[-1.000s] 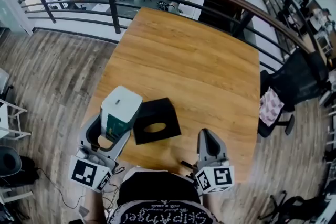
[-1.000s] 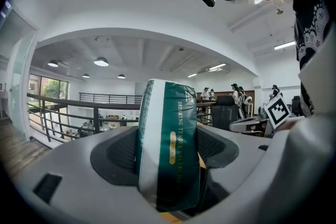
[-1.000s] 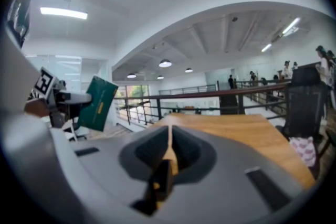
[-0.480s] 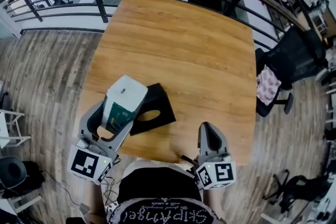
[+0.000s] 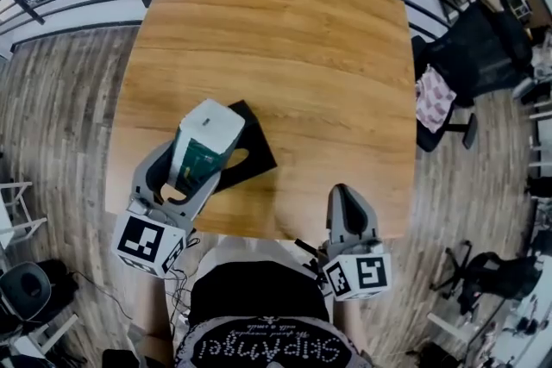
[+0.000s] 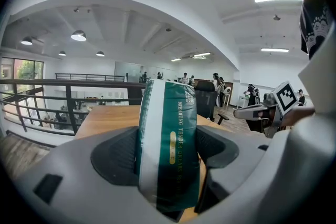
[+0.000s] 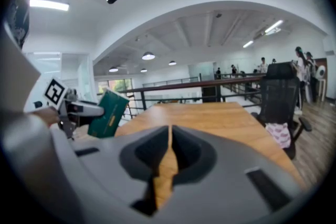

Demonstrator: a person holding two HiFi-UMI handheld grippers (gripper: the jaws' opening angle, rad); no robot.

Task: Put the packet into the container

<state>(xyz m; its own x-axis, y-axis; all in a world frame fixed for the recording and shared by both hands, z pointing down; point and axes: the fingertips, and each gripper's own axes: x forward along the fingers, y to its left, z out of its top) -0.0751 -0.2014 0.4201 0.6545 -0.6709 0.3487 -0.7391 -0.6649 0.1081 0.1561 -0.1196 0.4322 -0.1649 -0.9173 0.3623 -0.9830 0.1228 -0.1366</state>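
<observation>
Packet moved over container left edge, clamped in left gripper. Right gripper pinched empty, well right of container. Step: carry. Next: align with opening, release.

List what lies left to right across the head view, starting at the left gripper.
left gripper, shut on the packet → black container → right gripper → patterned cloth → black chair

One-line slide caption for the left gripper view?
Left gripper clamped on a green-and-white packet, wooden table beyond.
</observation>
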